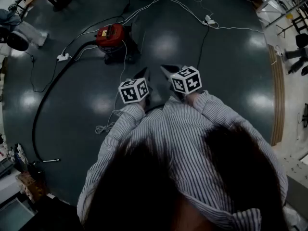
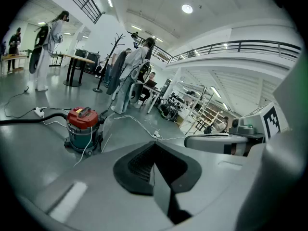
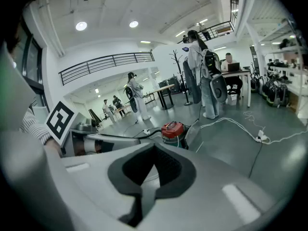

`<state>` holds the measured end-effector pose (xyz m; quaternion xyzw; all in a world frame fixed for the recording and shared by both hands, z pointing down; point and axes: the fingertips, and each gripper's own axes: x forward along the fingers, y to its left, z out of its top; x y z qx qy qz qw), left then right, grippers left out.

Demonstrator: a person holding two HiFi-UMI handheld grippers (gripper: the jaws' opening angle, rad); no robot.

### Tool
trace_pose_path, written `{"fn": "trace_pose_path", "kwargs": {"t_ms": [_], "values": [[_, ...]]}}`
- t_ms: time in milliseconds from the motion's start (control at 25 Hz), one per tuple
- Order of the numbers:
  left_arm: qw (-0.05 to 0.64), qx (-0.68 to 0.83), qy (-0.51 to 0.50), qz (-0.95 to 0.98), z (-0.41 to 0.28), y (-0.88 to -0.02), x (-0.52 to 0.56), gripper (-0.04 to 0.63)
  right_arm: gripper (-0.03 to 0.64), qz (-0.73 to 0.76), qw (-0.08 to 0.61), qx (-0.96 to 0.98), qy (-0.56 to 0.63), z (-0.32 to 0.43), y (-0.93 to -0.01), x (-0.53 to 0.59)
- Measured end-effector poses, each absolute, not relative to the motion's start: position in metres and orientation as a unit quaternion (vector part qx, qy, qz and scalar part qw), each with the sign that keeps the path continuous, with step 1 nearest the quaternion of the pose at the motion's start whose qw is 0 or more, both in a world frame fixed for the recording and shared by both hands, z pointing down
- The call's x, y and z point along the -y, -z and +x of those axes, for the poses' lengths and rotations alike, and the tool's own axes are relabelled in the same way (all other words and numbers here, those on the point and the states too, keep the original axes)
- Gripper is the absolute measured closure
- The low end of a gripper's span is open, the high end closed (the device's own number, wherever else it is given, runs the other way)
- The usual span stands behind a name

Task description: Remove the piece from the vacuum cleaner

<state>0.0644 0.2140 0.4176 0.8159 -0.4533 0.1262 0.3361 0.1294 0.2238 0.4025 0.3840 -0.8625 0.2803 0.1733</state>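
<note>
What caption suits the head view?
A person points the left gripper and right gripper, both shut, toward a red vacuum cleaner on the floor.

The hose tip (lower left) is too small to make out.

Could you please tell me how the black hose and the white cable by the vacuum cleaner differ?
The hose is thick and black; the cable is thin and white. The hose sweeps left in a wide curve to a straight tip; the cable ends in a coil near the person. Both lead from the vacuum cleaner.
</note>
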Motion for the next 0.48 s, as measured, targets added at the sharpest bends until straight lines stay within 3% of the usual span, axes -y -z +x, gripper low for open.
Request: {"fn": "trace_pose_path", "kwargs": {"t_ms": [480], "values": [[0.35,0.453,-0.138,0.809,0.059,-0.427,-0.207,0.589,0.617,0.376,0.189,0.858,-0.295,0.123,-0.415,-0.215]]}}
